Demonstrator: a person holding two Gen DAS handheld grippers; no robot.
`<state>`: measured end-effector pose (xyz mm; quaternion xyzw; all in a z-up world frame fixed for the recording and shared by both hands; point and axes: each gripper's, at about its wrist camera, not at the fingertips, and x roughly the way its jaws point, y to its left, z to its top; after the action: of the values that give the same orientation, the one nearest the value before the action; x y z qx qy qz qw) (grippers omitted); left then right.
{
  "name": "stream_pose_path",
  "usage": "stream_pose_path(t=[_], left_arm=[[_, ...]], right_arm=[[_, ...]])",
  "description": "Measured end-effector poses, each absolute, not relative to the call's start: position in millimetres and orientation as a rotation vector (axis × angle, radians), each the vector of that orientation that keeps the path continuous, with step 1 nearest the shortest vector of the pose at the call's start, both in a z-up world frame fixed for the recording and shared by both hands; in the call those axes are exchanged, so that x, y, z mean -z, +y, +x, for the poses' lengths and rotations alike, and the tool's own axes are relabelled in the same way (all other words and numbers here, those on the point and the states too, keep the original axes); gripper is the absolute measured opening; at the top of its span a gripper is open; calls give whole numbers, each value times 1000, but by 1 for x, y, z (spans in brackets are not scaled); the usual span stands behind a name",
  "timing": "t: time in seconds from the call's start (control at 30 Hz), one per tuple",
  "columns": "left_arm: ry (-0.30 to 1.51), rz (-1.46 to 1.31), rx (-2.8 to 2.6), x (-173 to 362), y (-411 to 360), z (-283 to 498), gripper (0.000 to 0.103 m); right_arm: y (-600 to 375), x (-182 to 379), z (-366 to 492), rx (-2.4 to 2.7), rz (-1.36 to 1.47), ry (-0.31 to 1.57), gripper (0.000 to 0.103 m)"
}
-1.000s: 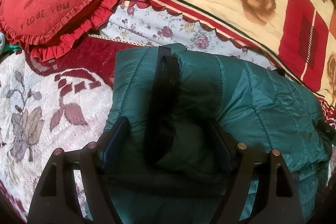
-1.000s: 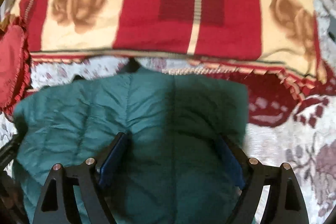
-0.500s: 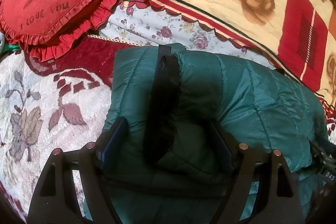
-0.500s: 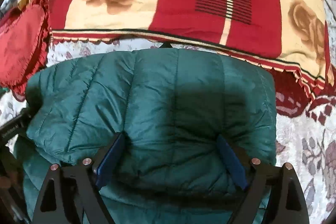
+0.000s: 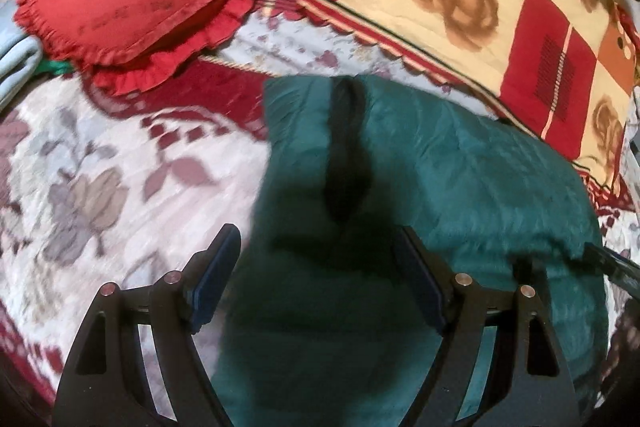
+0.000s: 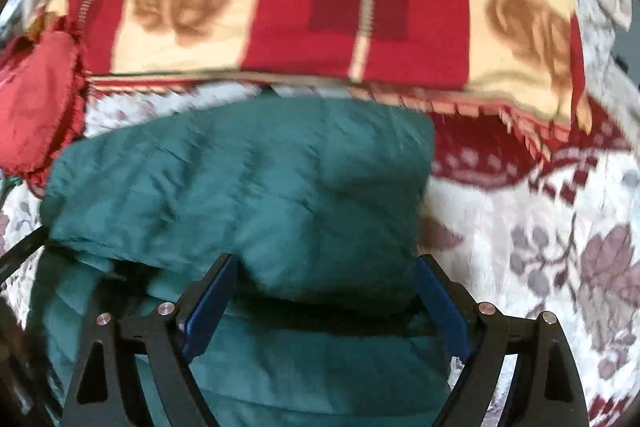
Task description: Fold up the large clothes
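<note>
Green jacket (image 5: pixel 460 187) is seen folded at frame centre on bed (image 5: pixel 100 155); left claw (image 5: pixel 316 275) and right claw (image 6: pixel 324 291) held wide, apparently w/o grip.

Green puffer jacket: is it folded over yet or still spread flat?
Folded over. The green puffer jacket shows a puffy upper layer lying over a lower one, with a dark shadowed gap between them in the right wrist view; both views are blurred.
</note>
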<state>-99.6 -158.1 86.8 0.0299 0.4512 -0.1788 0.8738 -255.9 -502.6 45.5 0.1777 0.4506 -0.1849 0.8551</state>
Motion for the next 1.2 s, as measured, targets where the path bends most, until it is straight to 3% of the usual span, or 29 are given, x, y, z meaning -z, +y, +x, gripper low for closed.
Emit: stream_pose_path(t=[0.47, 1.2], left_arm=[[924, 92, 353, -96, -89, -171, 80], [1017, 34, 408, -82, -33, -240, 80]], right_arm=[[-454, -97, -336, 283, 371, 837, 88], [-401, -65, -439, 233, 447, 872, 88]])
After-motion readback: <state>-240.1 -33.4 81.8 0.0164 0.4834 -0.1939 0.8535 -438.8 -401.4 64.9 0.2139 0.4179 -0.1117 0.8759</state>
